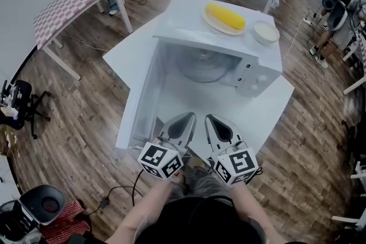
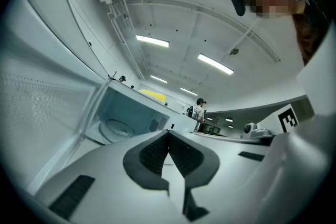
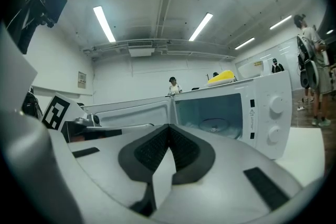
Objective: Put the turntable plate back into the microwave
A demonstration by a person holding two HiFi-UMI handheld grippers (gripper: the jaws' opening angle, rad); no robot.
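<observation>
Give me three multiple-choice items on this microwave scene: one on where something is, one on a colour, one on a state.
1. Where is the turntable plate?
A. on the floor
B. inside the microwave
C. on top of the microwave

2. What colour is the corn on top of the microwave?
A. yellow
B. red
C. green

3. How is the microwave door?
A. shut
B. taken off
C. swung open

Answers: 1 B, the head view shows the plate lying in the cavity. 2 A, the corn is plainly yellow. 3 C, the door stands out to the left and leaves the cavity exposed.
</observation>
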